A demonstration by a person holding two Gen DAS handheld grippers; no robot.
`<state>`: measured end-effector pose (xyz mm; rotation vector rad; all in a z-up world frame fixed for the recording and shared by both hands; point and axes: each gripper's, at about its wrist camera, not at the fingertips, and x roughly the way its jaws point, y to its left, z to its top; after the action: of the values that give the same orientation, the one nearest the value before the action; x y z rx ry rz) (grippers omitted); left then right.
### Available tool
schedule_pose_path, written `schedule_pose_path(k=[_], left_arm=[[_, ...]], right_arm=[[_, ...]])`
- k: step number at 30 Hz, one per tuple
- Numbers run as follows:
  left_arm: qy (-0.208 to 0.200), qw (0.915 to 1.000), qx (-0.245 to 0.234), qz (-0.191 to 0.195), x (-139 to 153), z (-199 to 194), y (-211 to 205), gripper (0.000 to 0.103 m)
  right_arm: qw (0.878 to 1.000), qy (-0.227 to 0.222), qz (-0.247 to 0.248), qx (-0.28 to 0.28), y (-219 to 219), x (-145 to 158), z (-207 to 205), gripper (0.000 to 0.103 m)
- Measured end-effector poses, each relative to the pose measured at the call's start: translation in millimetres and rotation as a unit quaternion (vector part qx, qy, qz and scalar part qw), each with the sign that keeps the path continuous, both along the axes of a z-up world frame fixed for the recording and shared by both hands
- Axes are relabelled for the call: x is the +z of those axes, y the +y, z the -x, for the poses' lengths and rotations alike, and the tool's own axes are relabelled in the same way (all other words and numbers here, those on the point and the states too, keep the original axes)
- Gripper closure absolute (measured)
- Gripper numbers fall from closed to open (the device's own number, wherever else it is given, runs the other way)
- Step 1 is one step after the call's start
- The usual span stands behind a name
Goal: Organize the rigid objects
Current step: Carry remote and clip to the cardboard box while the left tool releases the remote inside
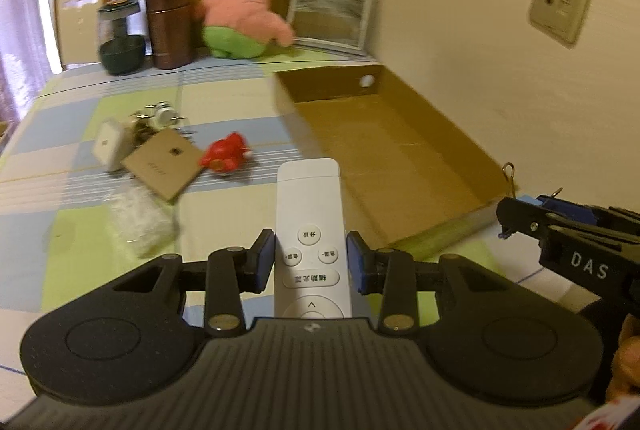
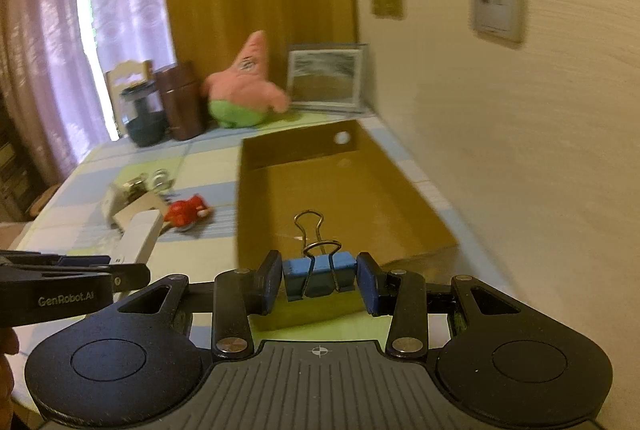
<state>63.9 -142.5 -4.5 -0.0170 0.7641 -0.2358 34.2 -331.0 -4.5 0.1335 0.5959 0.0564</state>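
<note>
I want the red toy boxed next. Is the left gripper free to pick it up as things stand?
Probably not yet. The left gripper is shut on the white remote, so its jaws are occupied. The red toy lies uncovered on the tablecloth, left of the cardboard box; nothing else blocks it.

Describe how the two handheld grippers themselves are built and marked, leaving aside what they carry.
Both look alike. The left gripper and right gripper have matte black bodies with two round discs, a ribbed grey centre plate bearing a small crosshair mark, black link arms with brass-coloured pivot pins, and blue pads. Seen side-on from the other camera, white lettering shows: "DAS" on the right one, "GenRobot.AI" on the left. No cables or sleeves are visible.
</note>
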Motion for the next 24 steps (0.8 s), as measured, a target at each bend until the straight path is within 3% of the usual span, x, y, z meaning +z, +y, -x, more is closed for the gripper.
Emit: schedule_pose_path(k=[9,24], left_arm=[[0.004,0.9995,-0.03,0.009,6.9,-5.8,-37.3,0.07],[0.013,0.9988,-0.042,0.02,9.3,-28.1,-63.9,0.07]], right_arm=[[0.999,-0.003,-0.007,-0.031,-35.6,6.4,2.1,0.066],[1.0,-0.001,-0.015,-0.027,-53.8,7.1,-25.9,0.066]])
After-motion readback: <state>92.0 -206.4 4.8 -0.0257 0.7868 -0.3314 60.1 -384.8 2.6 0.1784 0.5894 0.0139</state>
